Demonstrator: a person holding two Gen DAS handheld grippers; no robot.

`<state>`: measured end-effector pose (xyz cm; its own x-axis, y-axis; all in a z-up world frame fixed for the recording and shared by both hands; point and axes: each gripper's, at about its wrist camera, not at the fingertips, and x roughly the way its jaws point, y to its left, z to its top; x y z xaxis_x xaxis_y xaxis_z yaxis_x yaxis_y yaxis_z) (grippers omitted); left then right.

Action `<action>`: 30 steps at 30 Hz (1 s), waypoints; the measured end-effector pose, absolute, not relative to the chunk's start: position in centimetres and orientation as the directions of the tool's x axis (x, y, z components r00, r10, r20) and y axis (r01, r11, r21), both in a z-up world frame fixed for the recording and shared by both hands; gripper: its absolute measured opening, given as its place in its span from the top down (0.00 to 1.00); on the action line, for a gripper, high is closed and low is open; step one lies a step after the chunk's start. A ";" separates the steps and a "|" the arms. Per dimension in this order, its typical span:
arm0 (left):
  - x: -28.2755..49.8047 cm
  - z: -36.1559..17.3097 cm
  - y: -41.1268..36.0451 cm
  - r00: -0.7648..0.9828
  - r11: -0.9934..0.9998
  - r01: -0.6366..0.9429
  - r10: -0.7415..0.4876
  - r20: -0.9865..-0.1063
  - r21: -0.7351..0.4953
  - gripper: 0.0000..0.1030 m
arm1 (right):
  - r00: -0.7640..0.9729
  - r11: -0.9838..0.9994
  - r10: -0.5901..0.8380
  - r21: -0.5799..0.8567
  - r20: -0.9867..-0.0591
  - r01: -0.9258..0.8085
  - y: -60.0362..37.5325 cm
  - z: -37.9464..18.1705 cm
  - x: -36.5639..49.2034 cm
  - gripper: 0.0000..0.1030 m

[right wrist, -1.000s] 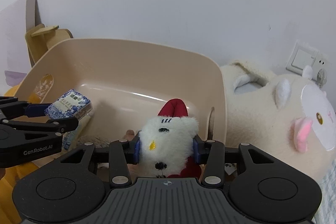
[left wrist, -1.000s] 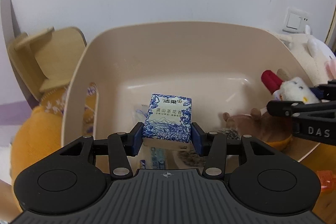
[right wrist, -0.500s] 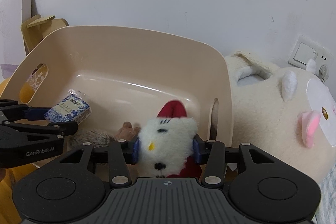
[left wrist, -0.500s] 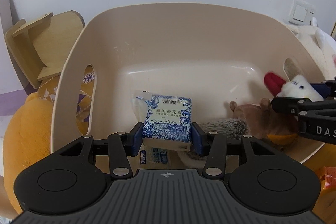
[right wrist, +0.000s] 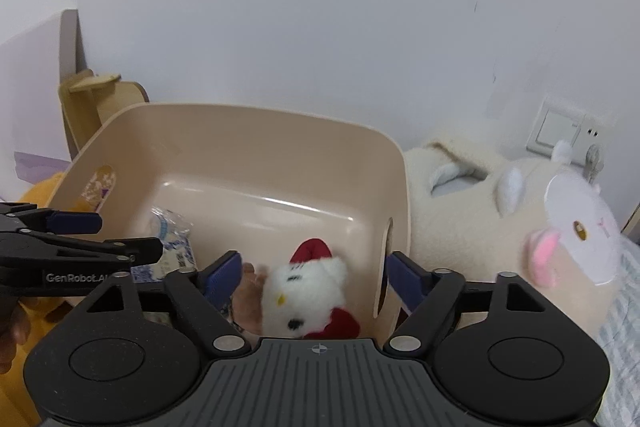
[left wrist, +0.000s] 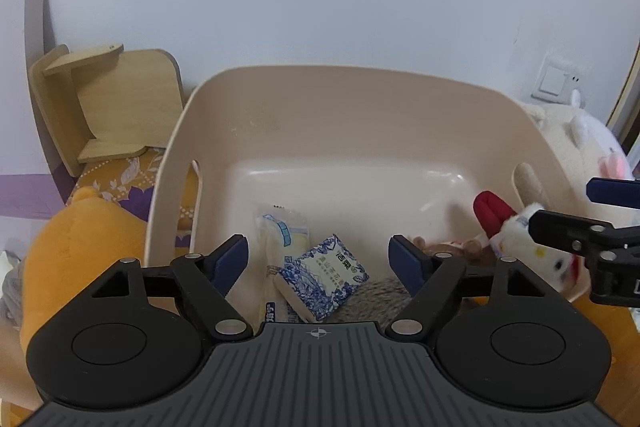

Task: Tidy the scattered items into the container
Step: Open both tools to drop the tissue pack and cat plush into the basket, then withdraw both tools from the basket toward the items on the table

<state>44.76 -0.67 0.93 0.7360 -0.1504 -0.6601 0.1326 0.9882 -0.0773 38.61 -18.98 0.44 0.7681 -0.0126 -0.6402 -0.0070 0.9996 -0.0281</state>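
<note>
Since both drops land inside the bin (left wrist: 532, 131), left gripper (left wrist: 318, 259) and right gripper (right wrist: 314, 273) have just opened wide, empty; tissue pack (left wrist: 324, 277) and plush (right wrist: 306, 297) lie released.

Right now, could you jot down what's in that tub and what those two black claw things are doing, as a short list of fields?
container: beige tub, open top
blue-and-white packet: lying tilted in the tub, partly on a clear wrapped packet
white plush toy: in the tub, by its right wall, on a brown plush
left gripper: jaws just opened, pads clear of the blue-and-white packet
right gripper: jaws just opened, pads clear of the white plush toy
beside tub: orange plush, big cream plush
</note>
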 end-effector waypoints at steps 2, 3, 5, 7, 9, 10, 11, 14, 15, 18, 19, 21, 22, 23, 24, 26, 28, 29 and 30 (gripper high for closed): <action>44.2 1.2 -0.3 0.743 0.986 0.134 -0.163 -0.649 -0.094 0.23 | 0.781 0.999 -0.020 -0.044 -0.624 -0.009 -18.8 1.0 37.8 0.17; 44.0 1.4 -0.1 0.747 0.986 0.131 -0.165 -0.644 -0.101 0.23 | 0.787 0.999 -0.024 -0.053 -0.616 -0.011 -18.8 1.3 37.3 0.17; 43.4 1.7 0.4 0.754 0.986 0.120 -0.164 -0.636 -0.113 0.23 | 0.796 0.998 -0.022 -0.054 -0.604 -0.014 -18.8 1.8 36.5 0.16; 42.8 2.0 0.9 0.759 0.986 0.109 -0.166 -0.630 -0.128 0.23 | 0.804 0.999 -0.010 -0.040 -0.595 -0.016 -19.0 2.2 35.7 0.16; 42.2 2.3 1.2 0.763 0.985 0.102 -0.167 -0.624 -0.138 0.23 | 0.811 0.999 -0.007 -0.034 -0.585 -0.015 -19.1 2.7 34.8 0.15; 41.9 2.4 1.4 0.767 0.984 0.101 -0.170 -0.619 -0.146 0.23 | 0.815 0.999 -0.009 -0.035 -0.579 -0.014 -19.0 3.0 34.4 0.14; 41.5 2.5 1.6 0.770 0.983 0.100 -0.173 -0.614 -0.152 0.23 | 0.820 0.999 -0.011 -0.036 -0.572 -0.012 -19.0 3.2 33.9 0.14; 40.6 2.6 1.9 0.779 0.985 0.083 -0.159 -0.607 -0.152 0.23 | 0.834 1.000 -0.008 -0.028 -0.551 -0.009 -19.0 3.9 32.5 0.11; 40.3 2.7 1.9 0.781 0.986 0.076 -0.152 -0.606 -0.149 0.23 | 0.838 1.000 -0.004 -0.021 -0.545 -0.009 -19.0 4.0 32.0 0.09; 38.9 2.8 2.2 0.791 0.989 0.066 -0.133 -0.598 -0.133 0.23 | 0.850 1.000 0.007 -0.004 -0.527 -0.010 -19.3 4.2 30.1 0.09; 38.4 2.8 2.3 0.792 0.990 0.069 -0.132 -0.596 -0.127 0.23 | 0.852 1.000 0.007 -0.003 -0.523 -0.010 -19.4 4.2 29.5 0.08; 37.5 2.9 2.4 0.796 0.991 0.064 -0.123 -0.593 -0.120 0.23 | 0.858 1.000 -0.001 -0.008 -0.513 -0.004 -19.5 4.2 28.2 0.06; 37.0 3.0 2.5 0.799 0.991 0.059 -0.117 -0.590 -0.117 0.24 | 0.862 1.000 -0.005 -0.010 -0.508 0.000 -19.6 4.2 27.6 0.03; 36.6 3.0 2.5 0.802 0.992 0.054 -0.110 -0.588 -0.113 0.23 | 0.865 1.000 -0.009 -0.010 -0.502 0.005 -19.7 4.1 27.0 0.01; 36.0 3.1 2.5 0.804 0.993 0.051 -0.104 -0.585 -0.107 0.23 | 0.868 1.000 -0.013 -0.010 -0.496 0.010 -19.8 4.0 26.3 0.00; 35.0 3.0 2.3 0.809 0.995 0.048 -0.094 -0.580 -0.093 0.23 | 0.873 1.000 -0.026 -0.015 -0.487 0.021 -20.2 3.6 25.1 0.00; 33.9 2.9 2.2 0.814 0.995 0.051 -0.091 -0.574 -0.085 0.23 | 0.872 0.999 -0.037 -0.022 -0.488 0.030 -20.5 3.2 24.1 0.00; 33.4 2.9 2.1 0.815 0.995 0.053 -0.093 -0.573 -0.085 0.23 | 0.871 0.999 -0.041 -0.021 -0.489 0.035 -20.7 3.0 23.6 0.00; 33.0 2.8 2.0 0.814 0.994 0.056 -0.097 -0.572 -0.089 0.22 | 0.870 0.999 -0.045 -0.019 -0.491 0.040 -20.9 2.7 23.1 0.00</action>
